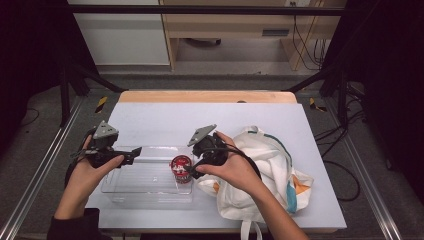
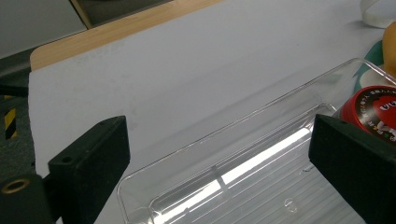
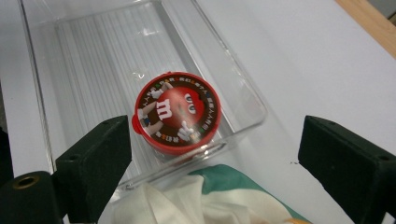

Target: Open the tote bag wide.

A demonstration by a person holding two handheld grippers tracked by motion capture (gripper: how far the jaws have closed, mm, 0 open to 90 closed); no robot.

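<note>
Red candy tub (image 3: 176,112) sits upright in the clear tray (image 1: 125,192) at its bag-side end, just below & ahead of the right gripper (image 1: 190,172), jaws wide w/ nothing held, nearer than the left gripper (image 1: 134,154), also wide, at the tray's far end.
</note>
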